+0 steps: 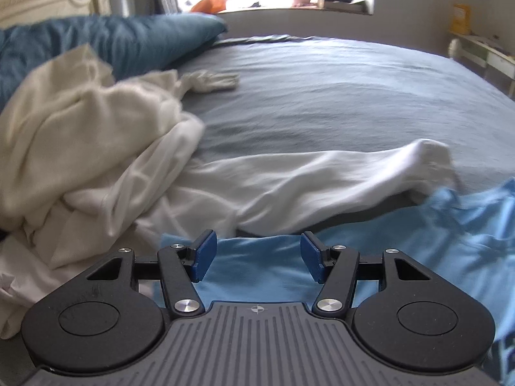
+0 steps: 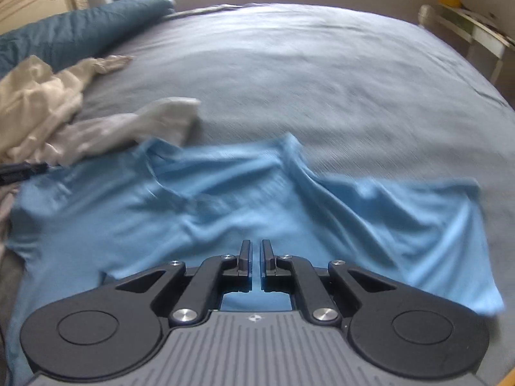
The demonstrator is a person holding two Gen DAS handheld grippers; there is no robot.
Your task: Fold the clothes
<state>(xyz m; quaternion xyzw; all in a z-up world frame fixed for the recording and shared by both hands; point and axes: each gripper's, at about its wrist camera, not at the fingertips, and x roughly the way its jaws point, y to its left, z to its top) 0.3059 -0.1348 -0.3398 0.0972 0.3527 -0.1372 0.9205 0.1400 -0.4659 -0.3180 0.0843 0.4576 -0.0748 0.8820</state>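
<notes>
Light blue shirt (image 2: 244, 199) spread out and wrinkly on the gray bed (image 2: 322, 80), messy pile of white and cream clothes (image 1: 80, 148) beside it, touching its edge

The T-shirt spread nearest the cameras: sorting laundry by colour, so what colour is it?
Light blue, plain. The T-shirt shows best in the right wrist view.

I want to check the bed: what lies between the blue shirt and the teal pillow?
In the right wrist view, white clothes lie between the blue shirt and the teal pillow.
</notes>
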